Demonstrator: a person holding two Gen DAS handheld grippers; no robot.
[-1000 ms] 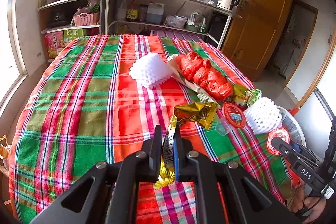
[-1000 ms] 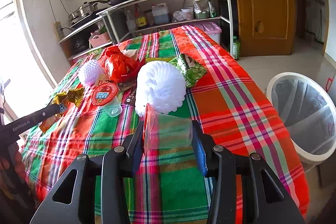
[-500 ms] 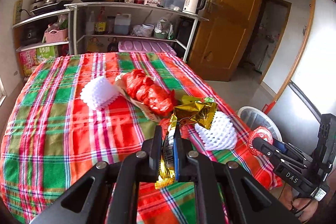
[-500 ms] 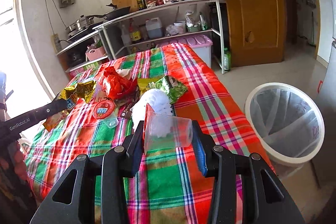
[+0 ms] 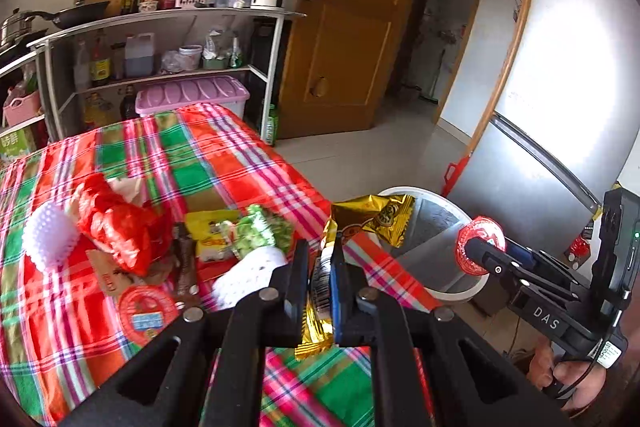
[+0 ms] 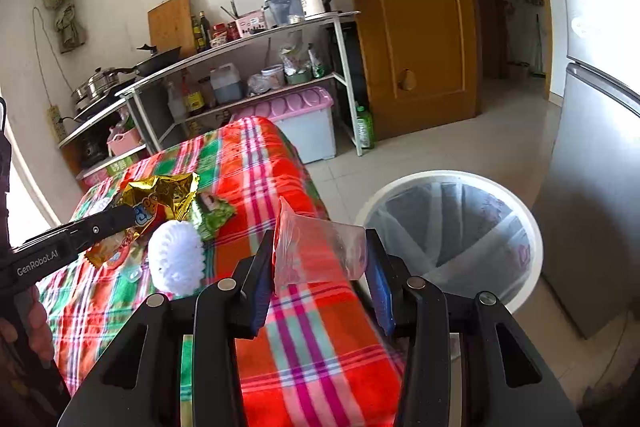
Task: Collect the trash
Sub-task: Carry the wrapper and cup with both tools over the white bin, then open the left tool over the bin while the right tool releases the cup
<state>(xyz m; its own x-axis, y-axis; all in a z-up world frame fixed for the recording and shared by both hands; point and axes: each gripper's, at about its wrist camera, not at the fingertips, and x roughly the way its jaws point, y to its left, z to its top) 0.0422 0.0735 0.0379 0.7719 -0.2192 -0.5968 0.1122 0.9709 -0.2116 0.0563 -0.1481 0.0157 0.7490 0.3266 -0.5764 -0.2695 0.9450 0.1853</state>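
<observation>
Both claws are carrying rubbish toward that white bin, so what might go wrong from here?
The right gripper holds a clear plastic cup with a red rim over the plaid tablecloth's edge, short of the white lined trash bin; released now, it would likely miss. The left gripper pinches only the lower part of a gold foil snack wrapper, which may slip. Both converge on one bin and might bump.

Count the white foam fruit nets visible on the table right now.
2. One foam net lies at the far left of the plaid table, beside the red plastic bag; the other lies just ahead of the left gripper. More could be hidden under the trash.
</observation>
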